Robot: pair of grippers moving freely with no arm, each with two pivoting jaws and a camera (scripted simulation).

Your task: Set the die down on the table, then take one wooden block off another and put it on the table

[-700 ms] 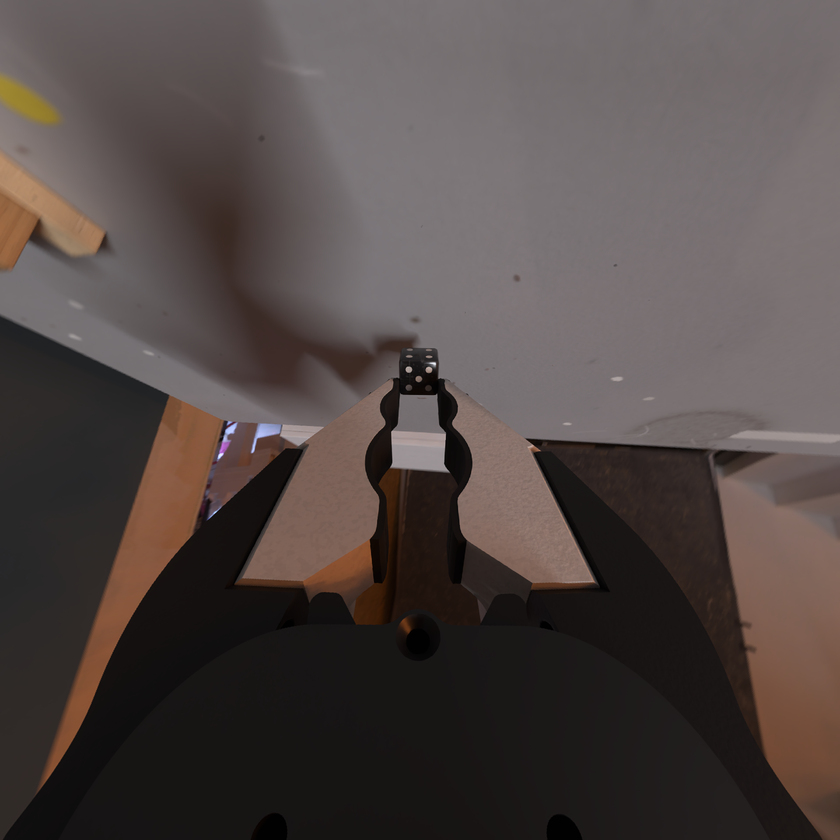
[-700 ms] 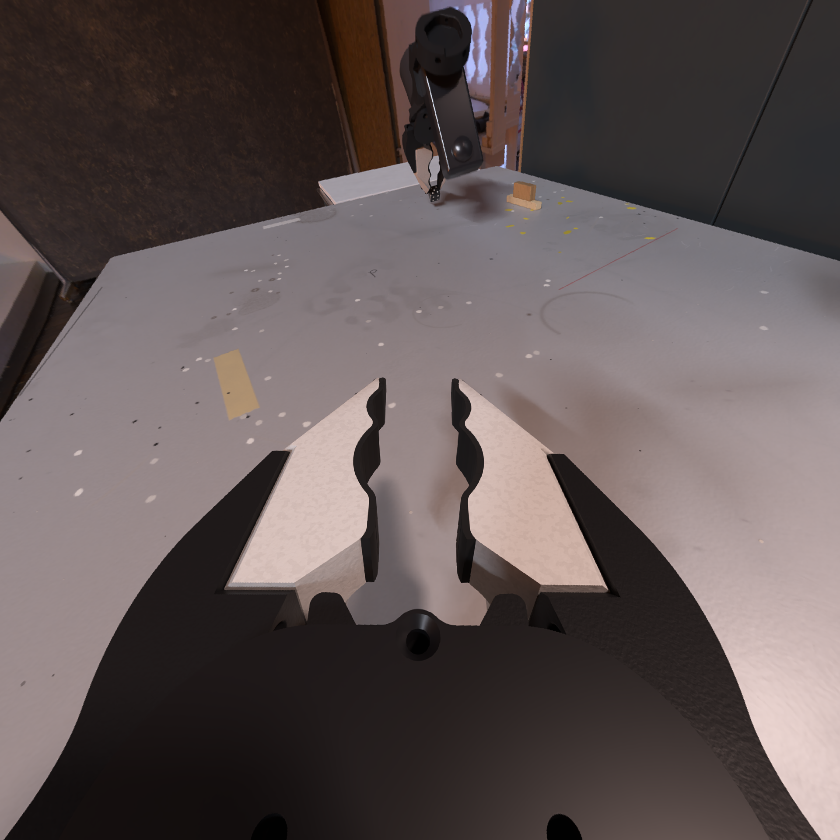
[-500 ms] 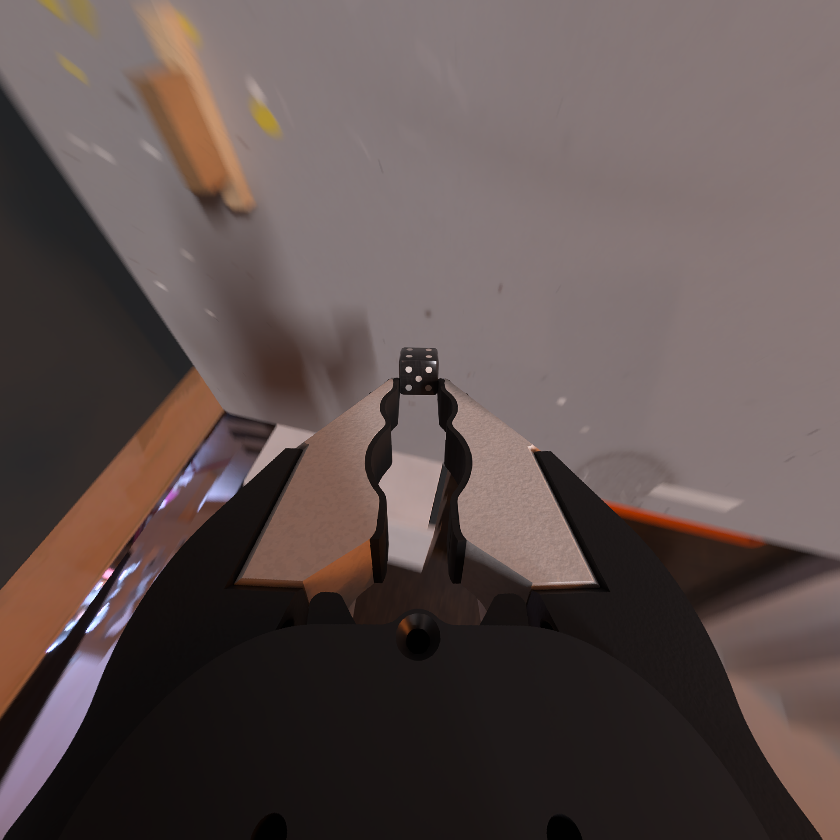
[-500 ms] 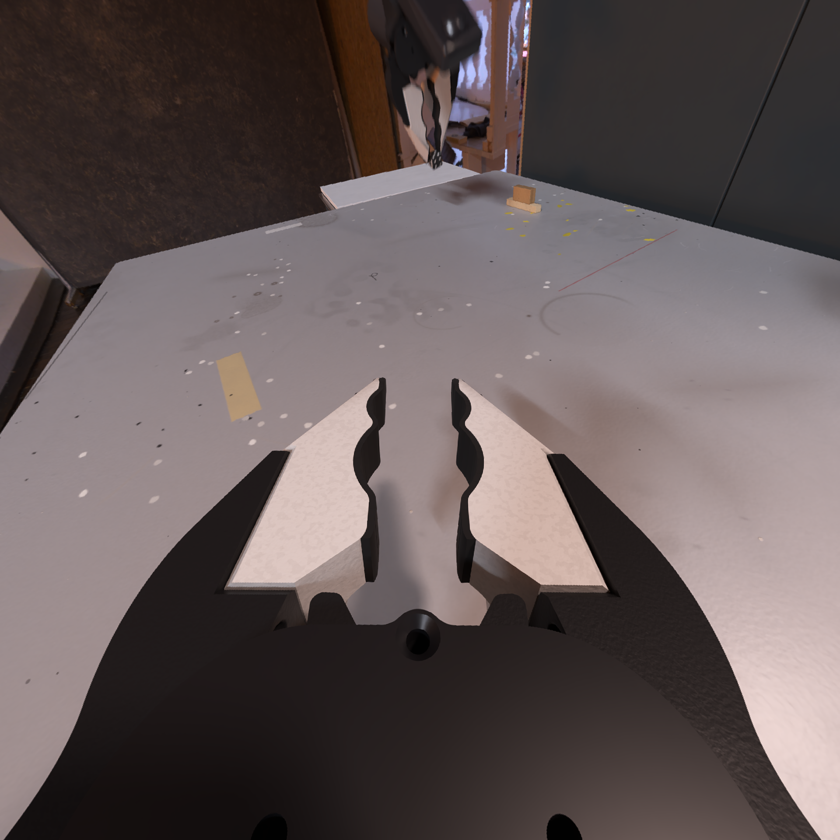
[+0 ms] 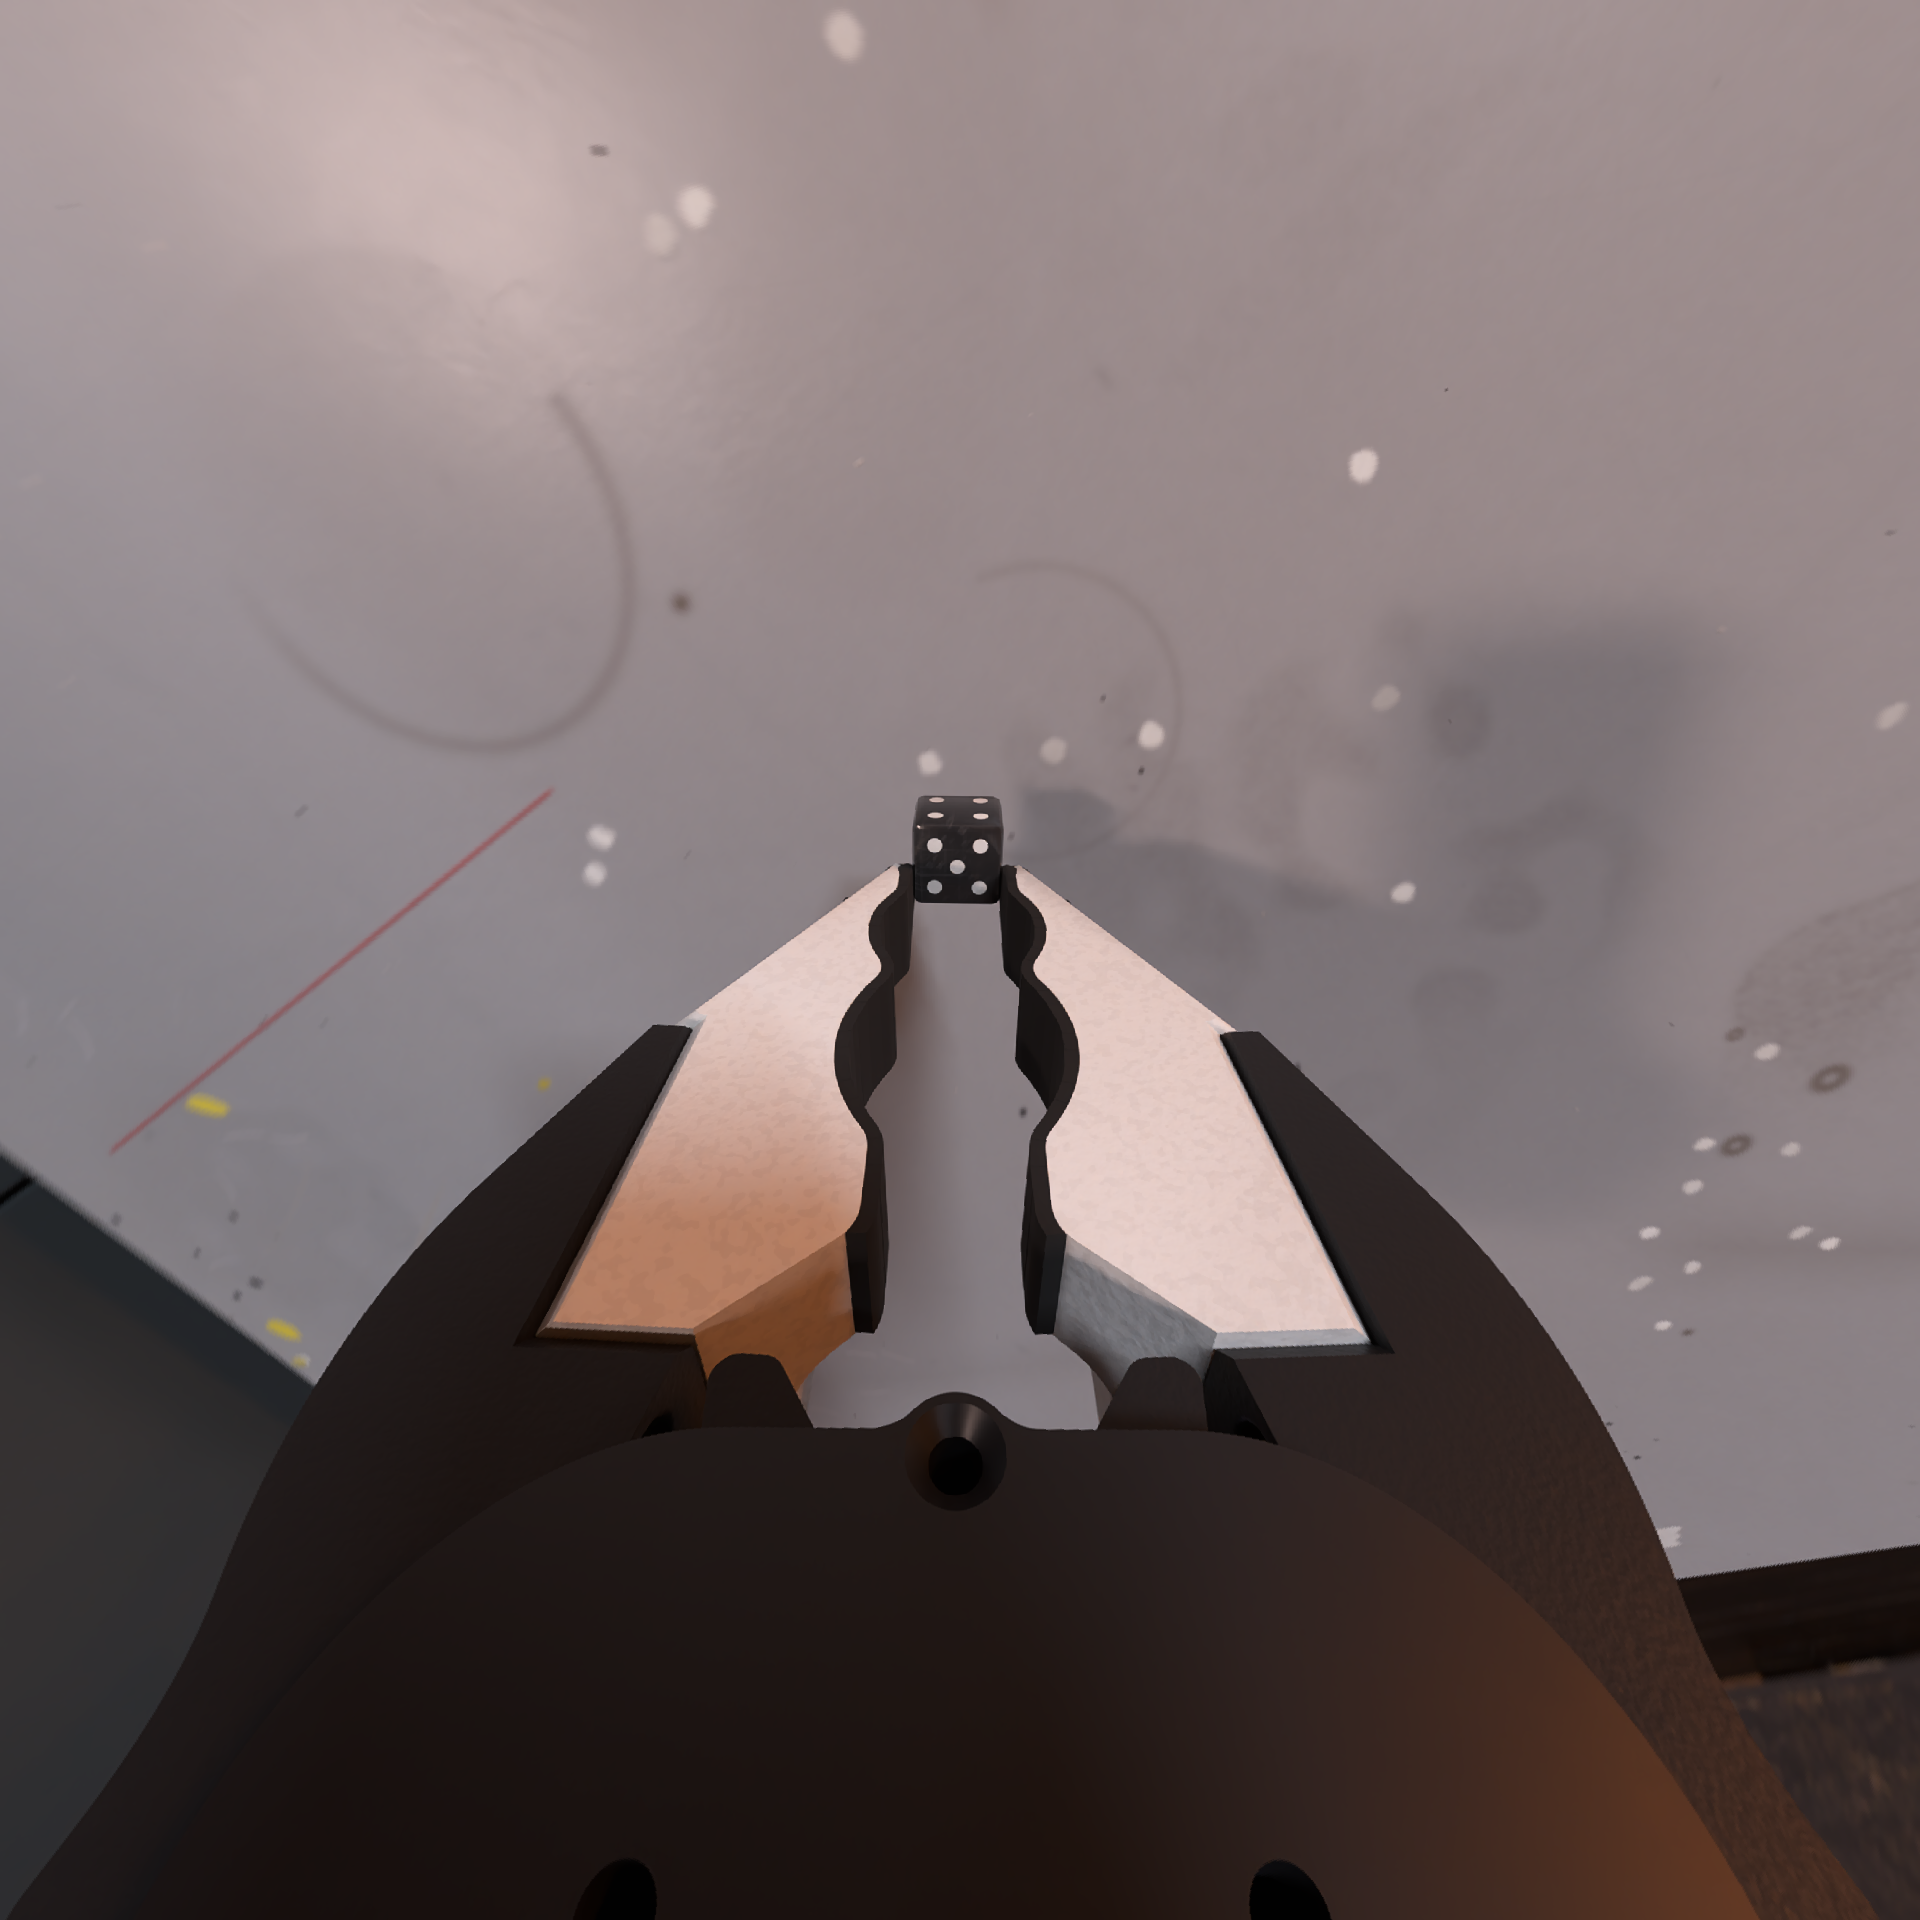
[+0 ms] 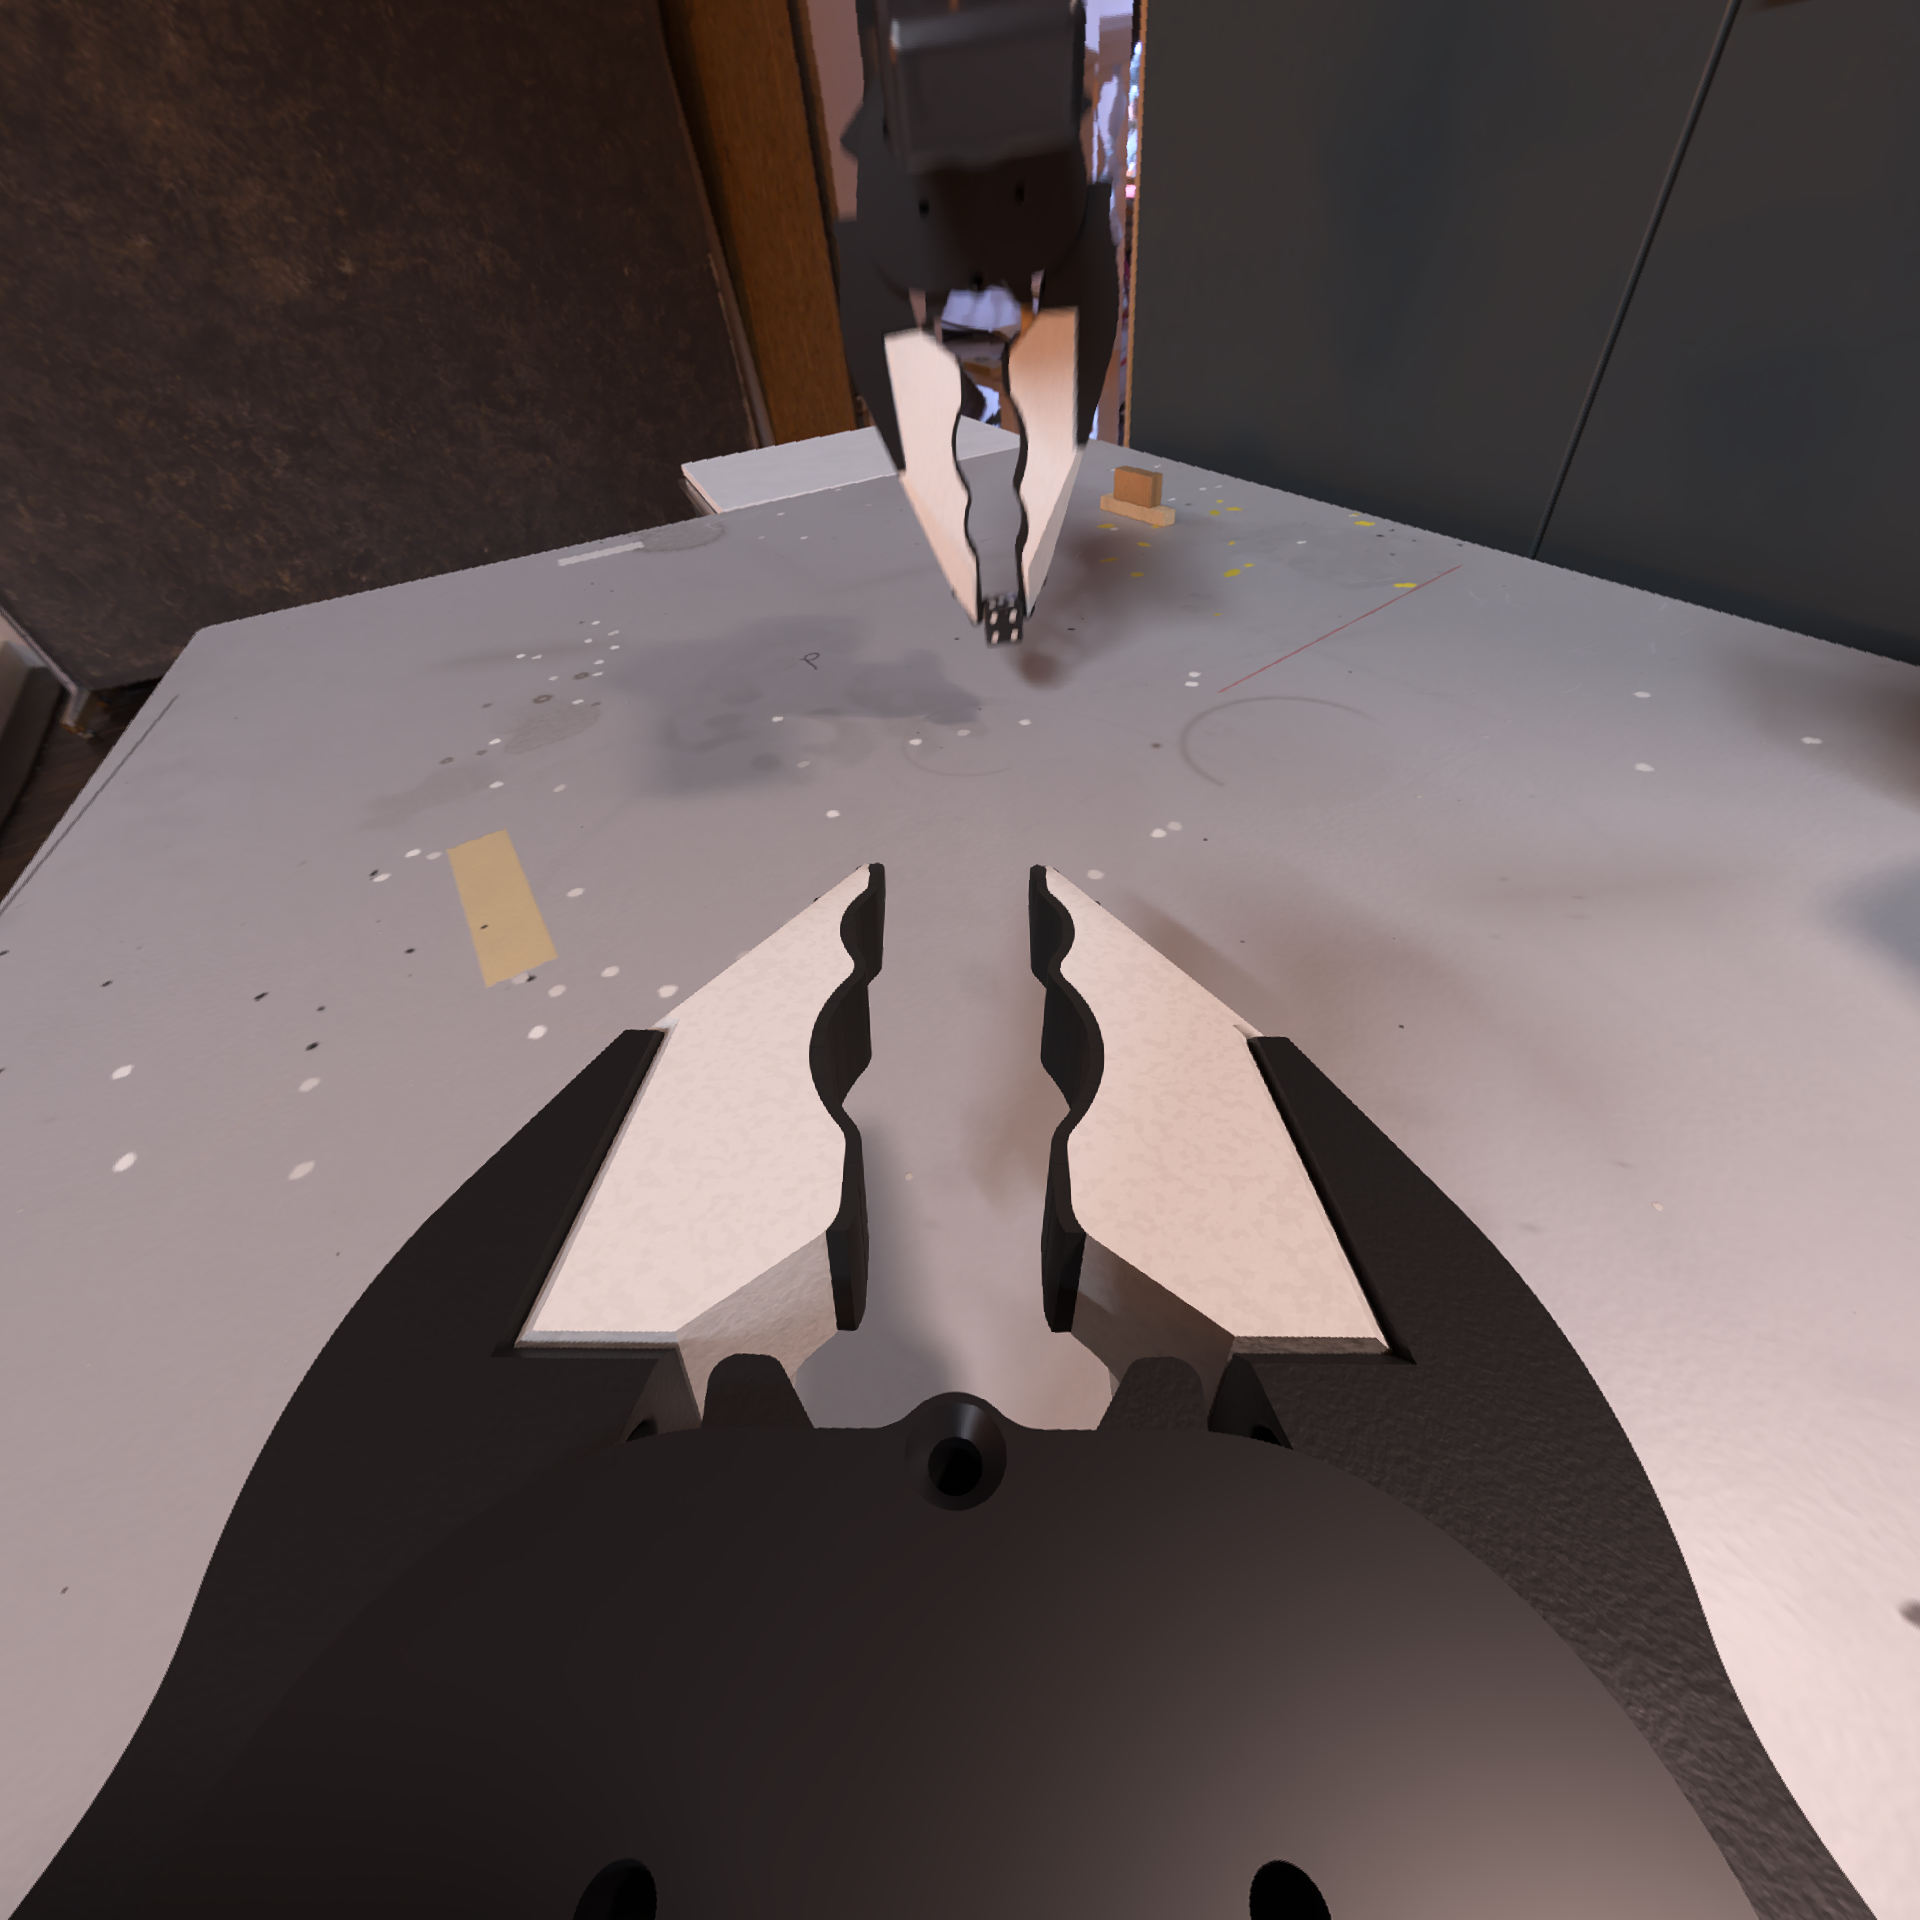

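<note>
Counting first: one die (image 5: 957,850), two blocks stacked as a pair, and two grippers are showing over one grey worktop (image 5: 1351,260).

Left gripper (image 5: 957,883) is gripping the die at the very tips of its jaws, so the black cube with white pips is sticking out past the tips and is filling the gap between them. In the right wrist view that gripper (image 6: 1004,613) is pointing down toward the worktop (image 6: 1507,987) at the far side, with the die (image 6: 1004,621) hanging clear of the surface and a small dark shadow lying below it.

Just right of it in that view, near the far edge, the small upper block (image 6: 1138,484) is sitting on the flat lower block (image 6: 1141,510), apart from the die. A tan tape strip (image 6: 501,907) is lying toward the left edge, a red line (image 6: 1340,629) is running toward the right, and pale specks are scattering across the surface.

Right gripper (image 6: 957,878) is hanging above the near part of the worktop with its jaws standing apart and nothing between them.

Bare surface is stretching between the two grippers. In the left wrist view, the worktop's edge is cutting across the lower left corner and again at lower right, with dark surroundings beyond.
</note>
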